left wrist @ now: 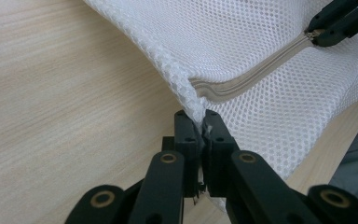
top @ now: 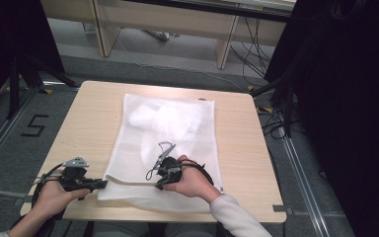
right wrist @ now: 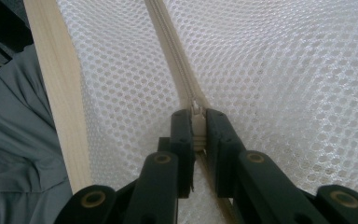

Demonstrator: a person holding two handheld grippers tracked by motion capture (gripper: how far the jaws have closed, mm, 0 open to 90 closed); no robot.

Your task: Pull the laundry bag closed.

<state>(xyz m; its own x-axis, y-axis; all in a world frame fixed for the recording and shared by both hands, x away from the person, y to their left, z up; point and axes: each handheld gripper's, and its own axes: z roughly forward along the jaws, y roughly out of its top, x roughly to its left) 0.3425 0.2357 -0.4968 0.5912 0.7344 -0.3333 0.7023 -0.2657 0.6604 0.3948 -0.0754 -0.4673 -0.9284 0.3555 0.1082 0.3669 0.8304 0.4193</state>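
A: Mesh bag (top: 170,129) lies flat mid-desk (top: 89,123), zip (left wrist: 256,72) along the near edge.

B: Yep, left tongs (left wrist: 198,122) clenched on its corner, right tongs (right wrist: 197,116) clamped on the zip pull (right wrist: 197,122).

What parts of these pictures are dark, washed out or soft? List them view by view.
High view: the right side is black, and the white mesh bag is washed out mid-table. Left gripper view: even light, mesh crisp, the tool slightly soft at the bottom. Right gripper view: zipper sharp, grey clothing at left dim.
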